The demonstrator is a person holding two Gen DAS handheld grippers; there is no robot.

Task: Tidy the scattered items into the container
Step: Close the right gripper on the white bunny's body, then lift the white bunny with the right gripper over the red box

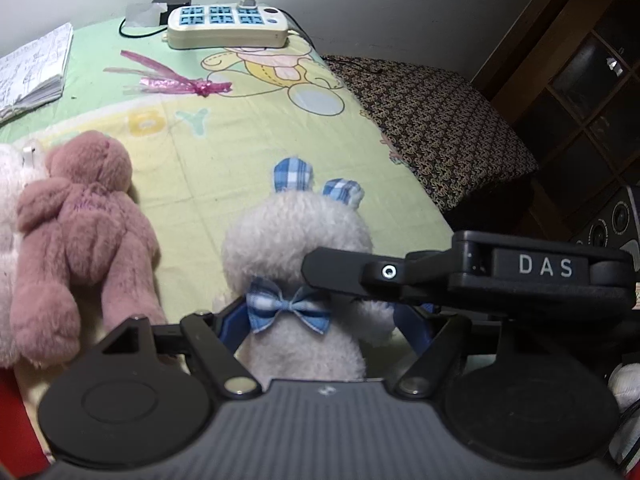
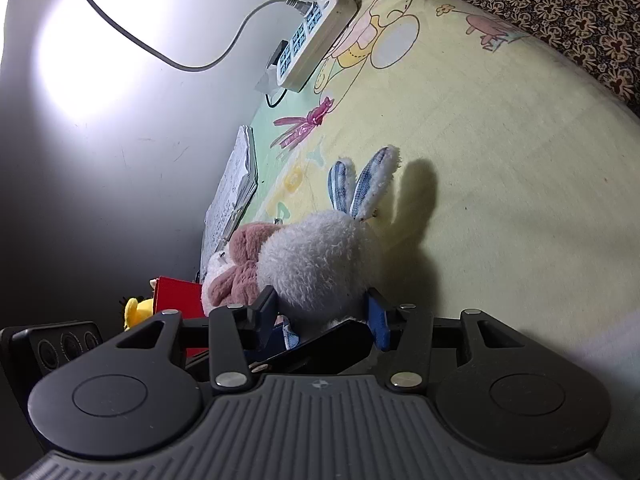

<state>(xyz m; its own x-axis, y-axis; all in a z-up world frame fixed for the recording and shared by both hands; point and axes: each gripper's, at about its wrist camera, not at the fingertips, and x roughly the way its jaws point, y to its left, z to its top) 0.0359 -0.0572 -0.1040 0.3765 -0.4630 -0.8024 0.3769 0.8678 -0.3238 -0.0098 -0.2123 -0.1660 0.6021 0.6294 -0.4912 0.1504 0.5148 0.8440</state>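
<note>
A white plush bunny [image 1: 296, 240] with blue checked ears and a bow tie stands between both grippers. My left gripper [image 1: 320, 320] is shut on its body below the bow tie. My right gripper [image 2: 324, 312] is shut on its head [image 2: 316, 260] from the side; its black finger [image 1: 348, 276] crosses the left wrist view. A pink plush bear [image 1: 80, 232] lies on the bed at the left, against a white plush [image 1: 8, 208]. A red container [image 2: 180, 296] shows at the left behind the toys, with a yellow toy [image 2: 136, 310] beside it.
A cartoon-print bedsheet [image 1: 240, 136] covers the bed. A power strip [image 1: 228, 26] with a cable lies at the far edge by the wall. A pink ribbon [image 1: 176, 80] and an open notebook [image 1: 32, 68] lie far left. A dark patterned pillow [image 1: 440, 128] is at the right.
</note>
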